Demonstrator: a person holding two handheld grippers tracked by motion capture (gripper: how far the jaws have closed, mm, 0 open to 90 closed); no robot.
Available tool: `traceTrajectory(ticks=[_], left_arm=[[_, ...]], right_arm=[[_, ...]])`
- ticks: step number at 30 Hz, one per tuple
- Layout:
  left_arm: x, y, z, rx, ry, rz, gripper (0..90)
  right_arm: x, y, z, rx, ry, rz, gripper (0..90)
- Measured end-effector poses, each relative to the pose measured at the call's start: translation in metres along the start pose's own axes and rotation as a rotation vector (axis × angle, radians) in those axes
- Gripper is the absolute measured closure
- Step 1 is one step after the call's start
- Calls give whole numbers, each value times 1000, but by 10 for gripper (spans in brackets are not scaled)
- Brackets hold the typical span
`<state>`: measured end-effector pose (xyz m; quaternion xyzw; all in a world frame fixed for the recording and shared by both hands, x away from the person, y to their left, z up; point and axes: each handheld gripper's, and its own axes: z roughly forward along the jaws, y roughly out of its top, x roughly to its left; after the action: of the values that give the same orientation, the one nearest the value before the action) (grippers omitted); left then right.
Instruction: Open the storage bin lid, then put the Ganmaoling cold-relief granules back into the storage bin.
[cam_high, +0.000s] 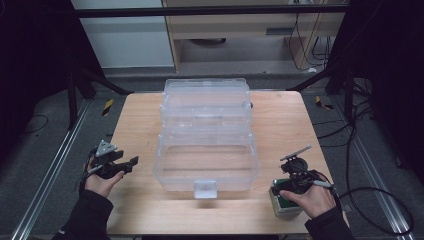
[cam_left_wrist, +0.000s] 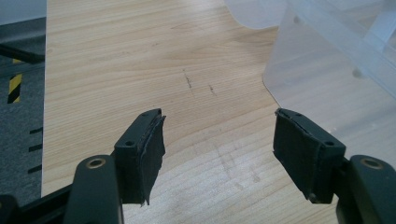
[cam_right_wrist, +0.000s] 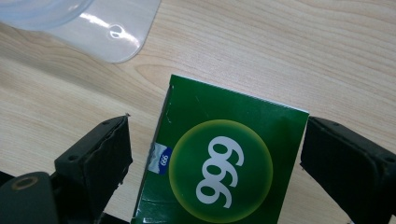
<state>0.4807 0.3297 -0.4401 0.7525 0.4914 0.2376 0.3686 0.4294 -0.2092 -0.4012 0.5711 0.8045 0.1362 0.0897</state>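
Observation:
A green carton (cam_right_wrist: 219, 172) printed with "999" lies flat on the wooden table (cam_high: 140, 120) near its front right corner (cam_high: 284, 205). My right gripper (cam_right_wrist: 215, 135) is open and straddles it: the right jaw is at the carton's edge, while the left jaw stands a little apart from it. In the high view the right gripper (cam_high: 284, 192) is tipped down over the carton. A clear plastic storage box (cam_high: 252, 150) with its lid folded back stands mid-table. My left gripper (cam_left_wrist: 219, 126) is open over bare wood, left of the box (cam_left_wrist: 327, 70), with nothing between its fingers; the high view shows the left gripper (cam_high: 129, 166) beside the box's front left corner.
The clear box has a latch tab (cam_high: 205, 189) sticking out at its front; that tab's rounded corner (cam_right_wrist: 107, 32) appears beyond the carton. Metal frame rails (cam_high: 55, 165) run along both sides of the table, and cables (cam_high: 370, 200) lie on the floor at the right.

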Motion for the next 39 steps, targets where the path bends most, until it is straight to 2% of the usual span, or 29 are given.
traceTrajectory(ticks=[12,16,21,39], left_arm=[[1,-1,0,-1,-10,-1,326],[2,-2,1,3,-7,-3,327],[-1,1,-1,-12,-14,3,327],[-1,-1,1,3,-17,7,327]], right_arm=[[-1,0,3,28,-1,2,92],[0,1,4,37,-15,9,92],[2,0,6,50,-18,8,91],[-2,-4,13,76,-21,28,83]])
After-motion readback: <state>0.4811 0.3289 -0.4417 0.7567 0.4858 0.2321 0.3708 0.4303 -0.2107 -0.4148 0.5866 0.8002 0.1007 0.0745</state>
